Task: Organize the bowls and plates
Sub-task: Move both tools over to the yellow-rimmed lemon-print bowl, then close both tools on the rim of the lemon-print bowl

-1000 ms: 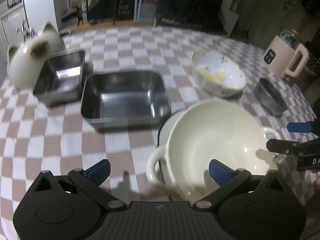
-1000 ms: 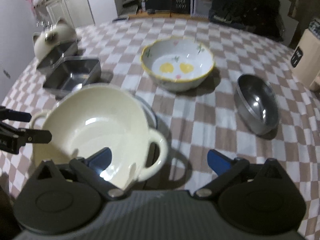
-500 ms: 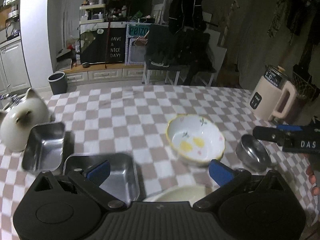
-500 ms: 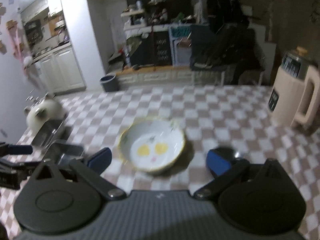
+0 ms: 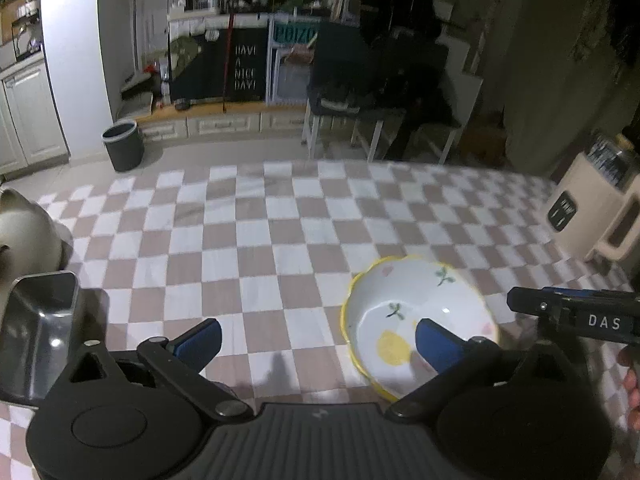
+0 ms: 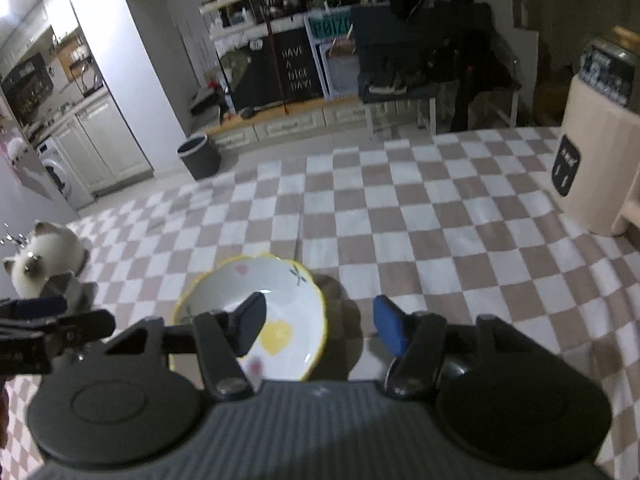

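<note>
1. Bowl [image 5: 420, 320], white with scalloped yellow rim and yellow hearts, on checkered tabletop [image 5: 280, 220], at 5 o'clock in left wrist view.
2. Left tongs [image 5: 316, 340] spread wide, empty, right pad over bowl's inside.
3. Right tongs [image 6: 320, 326] closing, bowl's right rim between the pads, not yet pinched.
4. Steel tray [image 5: 36, 320] at 9 o'clock; cat-shaped jar [image 6: 40, 264] behind it; beige kettle [image 6: 600, 160] at 2 o'clock.
</note>
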